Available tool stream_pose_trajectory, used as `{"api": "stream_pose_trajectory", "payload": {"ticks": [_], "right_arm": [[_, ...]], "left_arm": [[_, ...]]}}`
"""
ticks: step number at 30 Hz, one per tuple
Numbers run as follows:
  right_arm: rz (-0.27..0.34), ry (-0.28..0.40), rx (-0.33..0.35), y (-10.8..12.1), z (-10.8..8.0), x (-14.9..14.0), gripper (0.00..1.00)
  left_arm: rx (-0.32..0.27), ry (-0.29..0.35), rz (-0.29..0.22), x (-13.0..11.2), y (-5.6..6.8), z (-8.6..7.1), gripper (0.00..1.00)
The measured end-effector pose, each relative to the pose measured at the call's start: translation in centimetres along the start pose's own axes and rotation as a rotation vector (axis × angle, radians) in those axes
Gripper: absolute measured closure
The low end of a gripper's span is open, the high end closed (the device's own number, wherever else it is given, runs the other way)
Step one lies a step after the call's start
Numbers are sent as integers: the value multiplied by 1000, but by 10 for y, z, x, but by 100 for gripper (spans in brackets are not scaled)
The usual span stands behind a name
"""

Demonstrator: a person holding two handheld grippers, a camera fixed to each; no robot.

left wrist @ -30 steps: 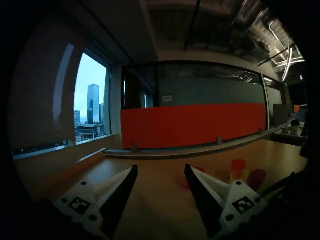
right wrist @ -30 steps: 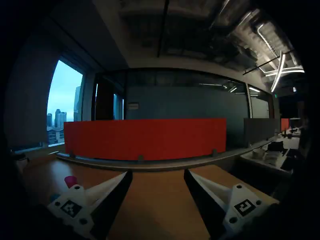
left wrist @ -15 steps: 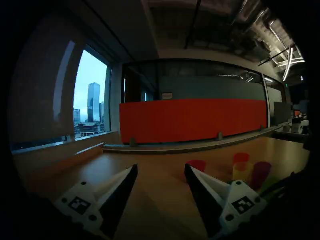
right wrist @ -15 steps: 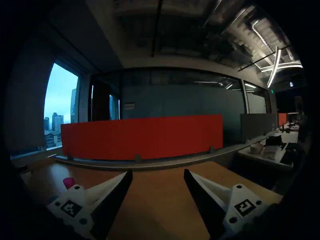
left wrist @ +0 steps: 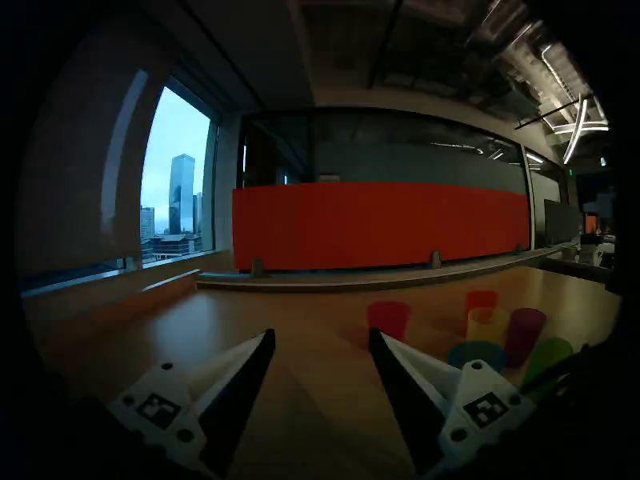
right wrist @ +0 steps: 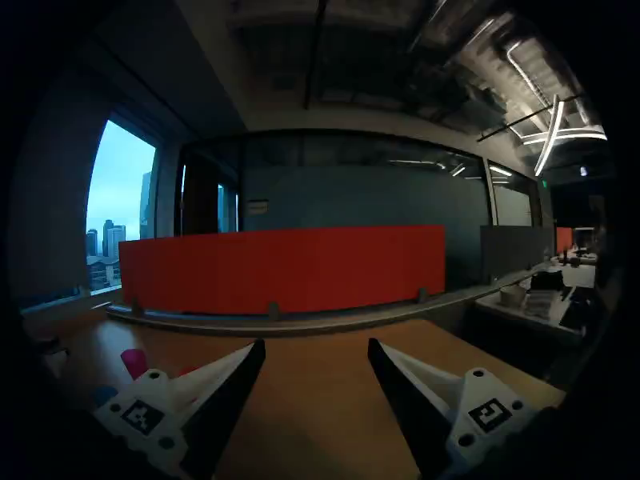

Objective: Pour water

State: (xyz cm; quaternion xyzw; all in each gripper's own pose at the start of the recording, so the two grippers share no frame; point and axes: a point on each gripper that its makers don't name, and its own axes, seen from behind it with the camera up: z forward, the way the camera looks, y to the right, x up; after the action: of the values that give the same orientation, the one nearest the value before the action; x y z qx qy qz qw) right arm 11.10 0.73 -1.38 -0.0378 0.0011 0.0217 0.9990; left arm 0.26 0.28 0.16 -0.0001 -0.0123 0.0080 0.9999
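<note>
A red cup stands upright on the wooden table, just past the tip of the left gripper's right-hand finger. Farther to that side is a tight cluster: an orange-red cup at the back, a yellow cup and a purple cup before it, and a blue cup and a green cup nearest, the blue one partly behind the finger. The jaws are spread wide with nothing between them; bare tabletop lies straight ahead and to their left.

In the right gripper view, a pink cup stands beyond the left-hand finger of the right gripper, whose jaws also gape empty. Ahead of them the table runs open to a rail under a red partition. To the right the table's edge drops off, with another desk beyond it. A window lies far left.

Each finger carries a square black-and-white marker. A small sign on the glass wall is too small to read.
</note>
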Motion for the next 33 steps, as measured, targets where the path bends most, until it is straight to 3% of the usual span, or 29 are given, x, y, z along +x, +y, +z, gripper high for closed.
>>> {"api": "stream_pose_trajectory", "payload": {"ticks": [9, 33], "right_arm": [[-1, 0, 2, -3, 1, 1, 1], [-26, 33, 5, -7, 1, 11, 1]], "left_arm": [[-6, 0, -23, -4, -3, 2, 14], [-8, 25, -16, -3, -2, 0, 14]]}}
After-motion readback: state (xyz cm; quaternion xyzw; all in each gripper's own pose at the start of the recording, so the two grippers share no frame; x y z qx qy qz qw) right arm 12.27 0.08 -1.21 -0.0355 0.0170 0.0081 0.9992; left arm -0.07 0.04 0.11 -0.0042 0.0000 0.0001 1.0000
